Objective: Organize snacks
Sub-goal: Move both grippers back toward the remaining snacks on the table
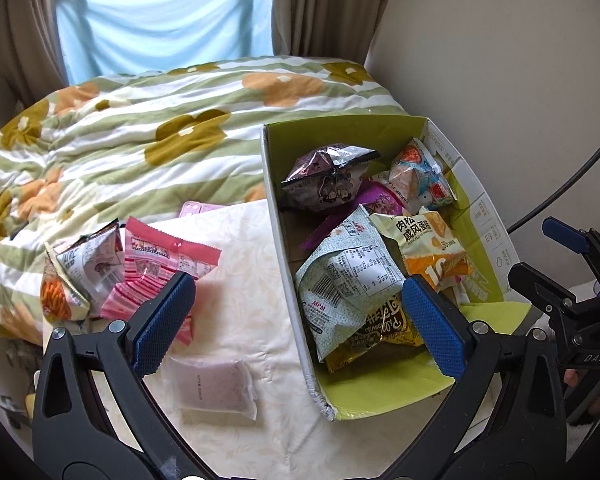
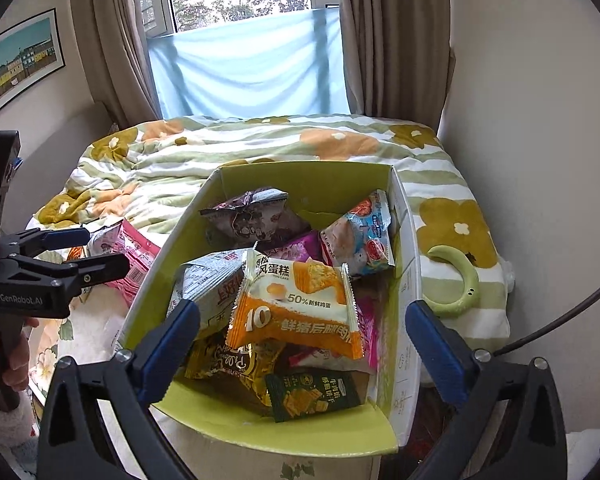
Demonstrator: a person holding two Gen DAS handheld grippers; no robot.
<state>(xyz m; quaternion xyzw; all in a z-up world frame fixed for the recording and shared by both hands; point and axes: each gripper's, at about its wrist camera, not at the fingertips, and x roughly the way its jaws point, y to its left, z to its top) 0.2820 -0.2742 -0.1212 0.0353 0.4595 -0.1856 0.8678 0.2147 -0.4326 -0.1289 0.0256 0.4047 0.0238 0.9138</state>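
Beside the bed: green-lined cardboard box (image 2: 380, 432) of snack packets stands on a cream floral-cloth table (image 1: 240, 308).
Open room: bare cloth left of the box wall.
Obstacles: pale pouch (image 1: 216, 388), pink striped packet (image 1: 156, 264).
Right gripper (image 2: 304, 340): jaws wide, empty, over the orange cake packet (image 2: 300, 316).
Left gripper (image 1: 296, 320): jaws wide, empty, straddling the box wall.

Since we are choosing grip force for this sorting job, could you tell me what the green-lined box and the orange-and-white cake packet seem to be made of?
The box looks like printed cardboard: matte green lining, a white printed outside, folded flaps and a crumpled, worn corner. The cake packet looks like glossy plastic film, with bright glare, crinkles and serrated sealed ends. Whether the film has a foil layer cannot be told.
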